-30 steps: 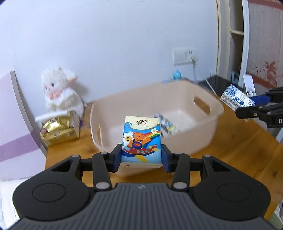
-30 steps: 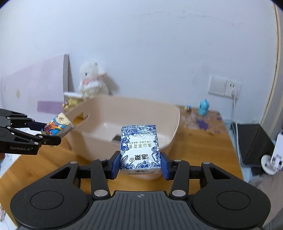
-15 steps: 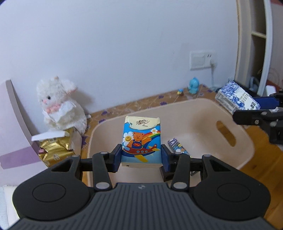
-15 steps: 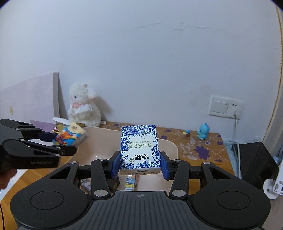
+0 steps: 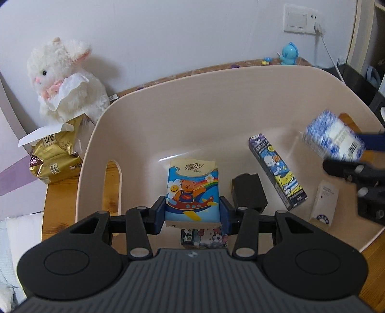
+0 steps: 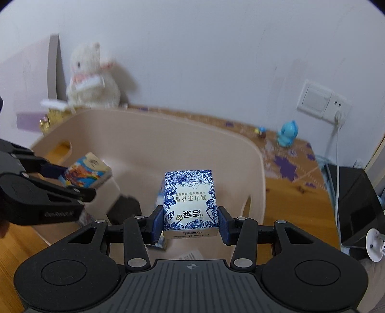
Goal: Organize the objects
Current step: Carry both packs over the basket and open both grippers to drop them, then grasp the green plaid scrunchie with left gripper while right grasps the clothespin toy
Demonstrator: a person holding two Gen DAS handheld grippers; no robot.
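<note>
While both grippers hang over the beige bin (image 5: 216,101), each one carries a tissue pack. Clamped between the blue pads of the left gripper (image 5: 192,211), the bear pack (image 5: 192,190) sits above the bin floor, near the wall with the handle slot. The right gripper (image 6: 191,221) has its jaws closed on the blue floral pack (image 6: 190,202), held over the bin's other side; from the left camera that pack (image 5: 334,142) shows blurred.

On the bin floor lie a long cartoon box (image 5: 276,173), a black box (image 5: 249,192) just beside the bear pack, a small white box (image 5: 323,202) and a cartoon pack (image 5: 204,237) partly hidden under the left gripper.

Outside the bin, on the wooden desk (image 6: 293,192), a white plush (image 5: 65,79) leans at the wall with a gold tissue bag (image 5: 55,156) in front of it. A blue figurine (image 5: 290,54) stands at the far edge under a wall socket (image 5: 302,18).
</note>
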